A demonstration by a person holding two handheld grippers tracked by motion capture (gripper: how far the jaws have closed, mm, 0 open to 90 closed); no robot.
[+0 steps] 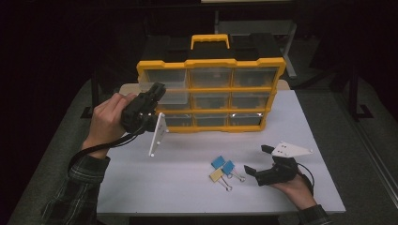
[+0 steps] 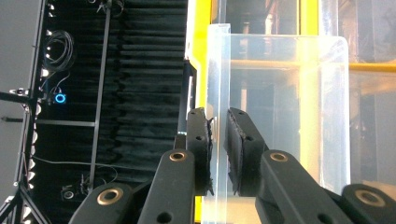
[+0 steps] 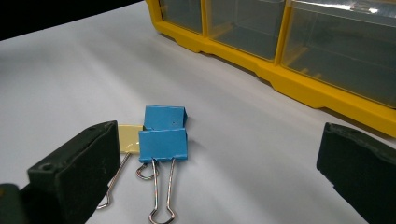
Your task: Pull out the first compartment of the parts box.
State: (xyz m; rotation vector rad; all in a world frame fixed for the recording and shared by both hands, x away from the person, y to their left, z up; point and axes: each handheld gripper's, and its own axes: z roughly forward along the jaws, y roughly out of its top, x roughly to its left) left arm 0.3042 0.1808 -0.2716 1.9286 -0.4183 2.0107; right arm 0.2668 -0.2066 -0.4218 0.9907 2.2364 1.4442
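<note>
Where the left hand-held gripper [image 2: 217, 151] pinches it — clear drawer [image 2: 280, 112], see-through.

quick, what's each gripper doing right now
Left gripper: shut on the clear drawer, pulled partly out.
Right gripper: open, holding nothing, facing the binder clips.

An organizer [image 1: 211, 93] stands upright at the back of the desk [image 1: 187, 187]. One drawer [image 1: 174, 93] juts from its upper left column, the left tool [image 1: 157, 91] at its edge. Three binder clips [image 1: 223, 168] lie before the organizer, just left of the right tool [image 1: 256, 160].
</note>
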